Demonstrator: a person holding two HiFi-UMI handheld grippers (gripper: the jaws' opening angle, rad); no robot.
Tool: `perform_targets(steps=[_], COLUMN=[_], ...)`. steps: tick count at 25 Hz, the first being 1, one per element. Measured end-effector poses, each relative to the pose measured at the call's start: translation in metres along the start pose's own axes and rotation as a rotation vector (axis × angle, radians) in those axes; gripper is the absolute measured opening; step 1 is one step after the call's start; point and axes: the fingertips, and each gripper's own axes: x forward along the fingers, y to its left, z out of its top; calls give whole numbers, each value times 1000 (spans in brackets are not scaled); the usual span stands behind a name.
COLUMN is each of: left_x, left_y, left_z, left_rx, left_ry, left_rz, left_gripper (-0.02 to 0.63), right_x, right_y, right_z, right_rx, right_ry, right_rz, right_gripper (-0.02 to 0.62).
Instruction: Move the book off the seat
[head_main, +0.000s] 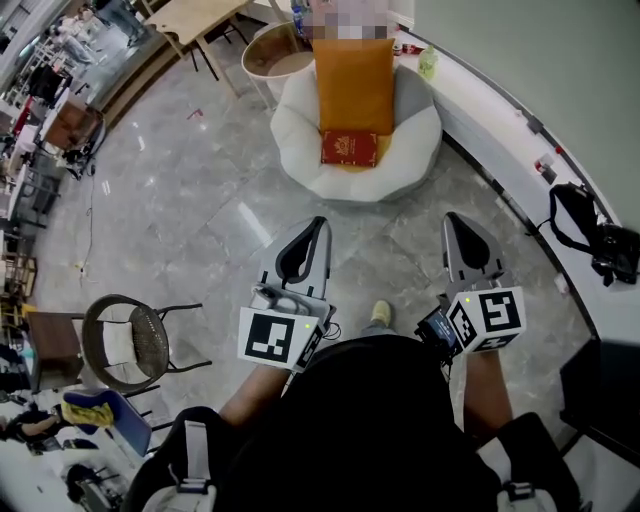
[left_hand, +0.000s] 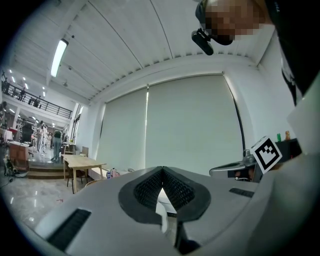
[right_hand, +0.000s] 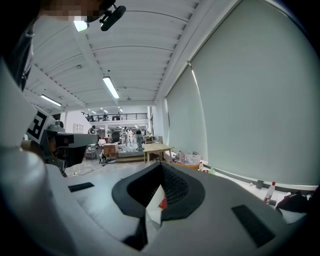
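A dark red book (head_main: 349, 147) lies flat on the seat of a white round armchair (head_main: 300, 150), in front of an orange cushion (head_main: 355, 85). My left gripper (head_main: 318, 224) and right gripper (head_main: 455, 222) hang side by side over the floor, well short of the chair, both pointing at it. Each is shut with nothing between its jaws. In the right gripper view a bit of the red book (right_hand: 163, 202) and white chair show through the gap below the tips of my right gripper (right_hand: 161, 166). In its own view my left gripper (left_hand: 162, 170) has its tips touching.
A long white counter (head_main: 500, 150) curves along the right with a black bag (head_main: 585, 235) on it. A wicker chair (head_main: 125, 340) stands at the left, a wooden table (head_main: 190, 20) and a round side table (head_main: 270, 55) behind the armchair. Grey tiled floor lies between me and the armchair.
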Motion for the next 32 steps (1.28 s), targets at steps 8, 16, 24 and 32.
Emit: perform_targets(steps=[8, 16, 24, 32], left_x=[22, 28, 33, 56], left_y=[-11, -8, -5, 8], left_z=[3, 5, 5, 2], left_rx=[22, 18, 21, 9], left_ry=[-10, -21, -35, -42], left_rz=[13, 35, 36, 22], left_gripper=[11, 11, 11, 11], right_x=[10, 17, 25, 48], right_y=[-28, -33, -35, -43], right_z=[3, 5, 7, 10], right_rx=[18, 0, -6, -27], right_ry=[-25, -26, -35, -24], right_rz=[8, 18, 29, 25], right_gripper=[11, 11, 11, 11])
